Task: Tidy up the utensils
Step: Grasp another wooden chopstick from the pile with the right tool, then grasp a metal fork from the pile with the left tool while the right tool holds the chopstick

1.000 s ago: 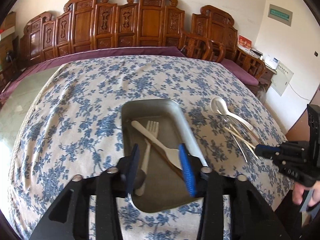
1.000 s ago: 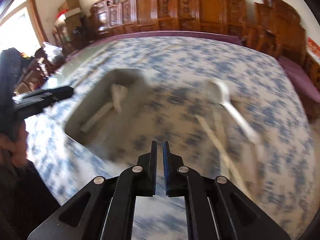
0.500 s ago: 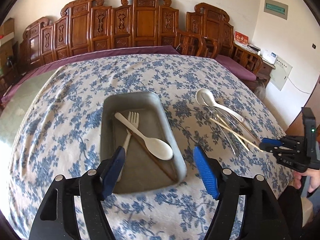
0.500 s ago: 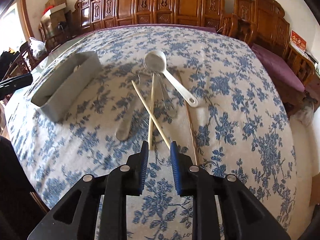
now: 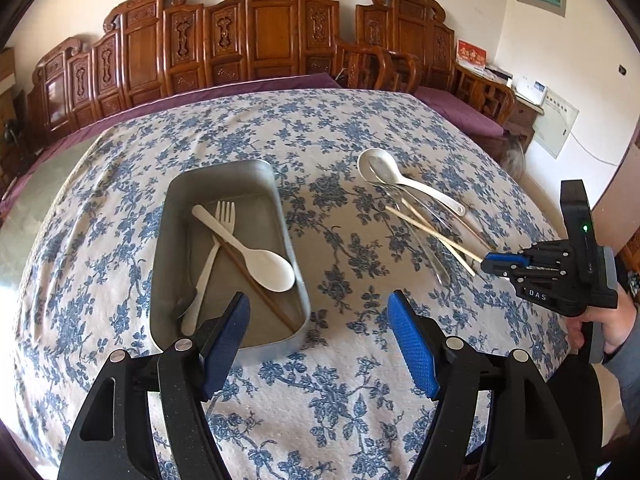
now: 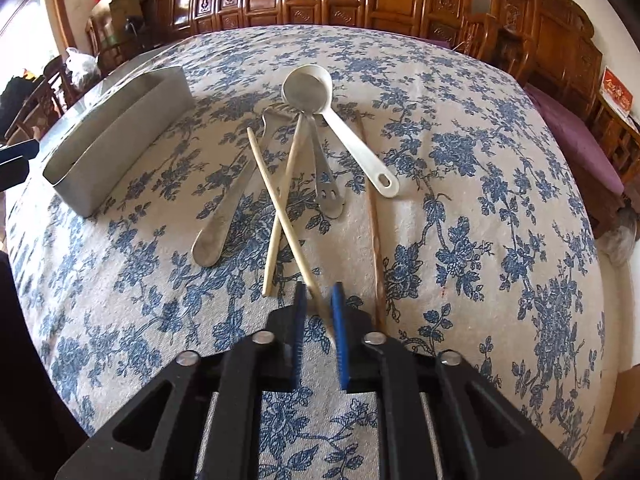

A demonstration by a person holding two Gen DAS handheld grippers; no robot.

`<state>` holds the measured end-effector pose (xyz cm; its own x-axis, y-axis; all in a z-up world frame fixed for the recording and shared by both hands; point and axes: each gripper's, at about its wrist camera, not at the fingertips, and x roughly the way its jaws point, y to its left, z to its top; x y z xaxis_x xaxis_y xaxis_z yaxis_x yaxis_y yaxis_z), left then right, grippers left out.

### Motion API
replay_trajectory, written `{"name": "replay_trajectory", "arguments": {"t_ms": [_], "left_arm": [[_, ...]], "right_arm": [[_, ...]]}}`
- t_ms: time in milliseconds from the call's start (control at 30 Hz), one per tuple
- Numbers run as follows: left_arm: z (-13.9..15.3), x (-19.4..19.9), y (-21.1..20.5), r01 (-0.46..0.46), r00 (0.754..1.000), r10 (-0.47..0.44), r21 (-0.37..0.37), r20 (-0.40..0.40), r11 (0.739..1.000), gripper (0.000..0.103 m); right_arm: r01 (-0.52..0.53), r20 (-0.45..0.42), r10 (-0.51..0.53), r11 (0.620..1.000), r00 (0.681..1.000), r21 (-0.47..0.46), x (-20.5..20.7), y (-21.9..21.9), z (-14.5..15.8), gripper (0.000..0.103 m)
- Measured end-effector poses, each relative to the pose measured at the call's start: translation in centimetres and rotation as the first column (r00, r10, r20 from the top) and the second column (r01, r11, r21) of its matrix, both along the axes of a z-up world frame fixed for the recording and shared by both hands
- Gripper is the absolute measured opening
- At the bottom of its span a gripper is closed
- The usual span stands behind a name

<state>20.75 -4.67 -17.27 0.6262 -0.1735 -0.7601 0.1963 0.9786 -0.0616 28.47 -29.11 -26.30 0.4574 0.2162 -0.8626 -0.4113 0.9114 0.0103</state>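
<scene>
Tablecloth (image 5: 328,408), blue flowers on white, covers the whole table and falls away at the lower and right edges of the left wrist view; carved wooden chairs (image 5: 272,36) line the wall along the top. A wide stretch of cloth lies bare in the centre of that view, between the grey metal tray (image 5: 280,216) at centre left and the loose utensils at upper right.

Inside the tray lie a white plastic spoon (image 5: 264,266), a white plastic fork (image 5: 208,264) and a dark brown chopstick (image 5: 260,284), crossing one another. On the cloth, in the right wrist view, a white ladle spoon (image 6: 340,124) sits at upper centre with a slotted metal handle (image 6: 326,184) beside it, a metal spoon (image 6: 218,224) to the left, two pale chopsticks (image 6: 280,200) crossed in the middle, and a brown chopstick (image 6: 374,232) to the right.

The left gripper (image 5: 320,344) hangs at the bottom of its own view with blue pads spread wide, gripping nothing, over the near end of the tray and the bare cloth. The right gripper (image 6: 318,340) is low at the bottom centre of its view, pads only narrowly parted, with the near end of one pale chopstick running between them; I cannot tell whether they are pressing on it. From the left wrist view the same gripper shows at the right edge, and white letters on its body read "DAS" (image 5: 537,295).
</scene>
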Motion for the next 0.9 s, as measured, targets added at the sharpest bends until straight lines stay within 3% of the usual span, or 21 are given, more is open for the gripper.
{"name": "replay_trajectory", "arguments": {"t_ms": [200,400,667,900], "left_arm": [[0.1,0.1,-1.4,0.019,1.0,-0.019,0.023,-0.003,1.0,0.068],[0.0,0.7,-2.7,0.033,0.999,-0.033,0.036,-0.013,0.999,0.068],[-0.6,3.0,-5.7,0.056,0.998,-0.054,0.052,-0.027,0.997,0.068],[-1.8,6.1,-8.7,0.076,0.996,-0.073,0.061,-0.049,0.995,0.068]], "right_arm": [[-0.037,0.02,0.037,0.999,0.999,0.009,-1.4,0.4,0.2,0.006],[-0.043,0.056,0.039,0.996,0.998,0.08,-2.5,0.0,1.9,0.006],[-0.014,0.105,-0.003,0.987,0.995,0.16,-2.7,-1.6,4.6,0.006],[0.057,0.1,-0.074,0.986,0.992,0.16,-2.2,-3.3,4.5,0.006]]}}
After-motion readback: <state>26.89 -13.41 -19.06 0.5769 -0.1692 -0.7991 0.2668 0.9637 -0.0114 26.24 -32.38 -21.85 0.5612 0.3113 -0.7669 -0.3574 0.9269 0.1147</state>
